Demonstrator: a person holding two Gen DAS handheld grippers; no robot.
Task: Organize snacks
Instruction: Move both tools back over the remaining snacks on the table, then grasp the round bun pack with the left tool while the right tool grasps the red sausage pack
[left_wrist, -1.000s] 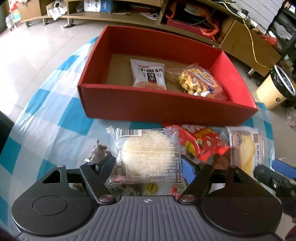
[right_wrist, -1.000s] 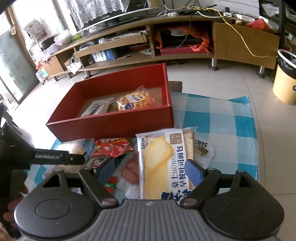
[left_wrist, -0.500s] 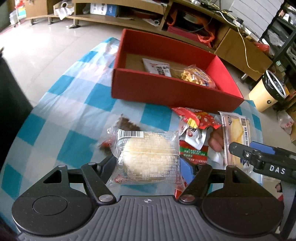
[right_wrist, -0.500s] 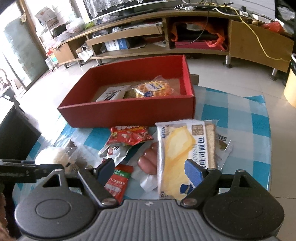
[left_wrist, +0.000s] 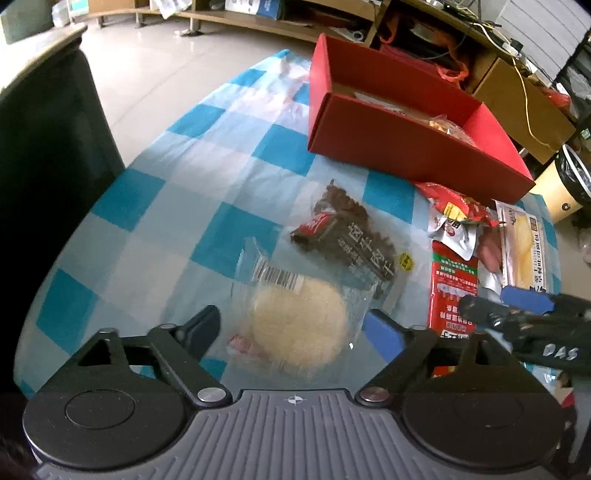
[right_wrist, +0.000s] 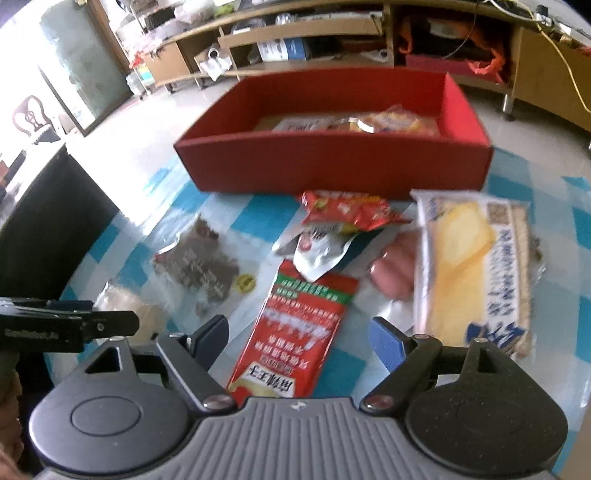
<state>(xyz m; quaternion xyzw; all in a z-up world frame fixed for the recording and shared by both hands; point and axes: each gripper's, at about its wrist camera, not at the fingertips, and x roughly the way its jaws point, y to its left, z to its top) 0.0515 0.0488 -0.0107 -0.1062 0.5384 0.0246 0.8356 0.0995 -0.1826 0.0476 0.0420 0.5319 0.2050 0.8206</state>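
A round pale cake in a clear wrapper (left_wrist: 299, 325) lies on the blue-checked cloth between the fingers of my left gripper (left_wrist: 291, 332). Its jaws are opening and the pads stand clear of the wrapper. My right gripper (right_wrist: 297, 341) is open above a long red packet (right_wrist: 299, 332), which lies flat between its fingers, untouched. A dark jerky packet (left_wrist: 351, 236) lies just beyond the cake. The yellow bread packet (right_wrist: 469, 273) lies to the right. The red box (left_wrist: 406, 147) at the back holds a white packet and a waffle packet (right_wrist: 391, 122).
A crumpled red packet (right_wrist: 347, 210), a silver pouch (right_wrist: 321, 251) and pink sausages (right_wrist: 391, 273) lie in front of the box. A dark chair (left_wrist: 48, 166) stands off the table's left edge. A bin (left_wrist: 569, 177) and a low wooden shelf unit (right_wrist: 332, 37) stand beyond.
My left gripper drew back and left from the box with the cake, then its jaws widened and the cake came to rest on the cloth. My right gripper shifted left from the bread packet to over the long red packet.
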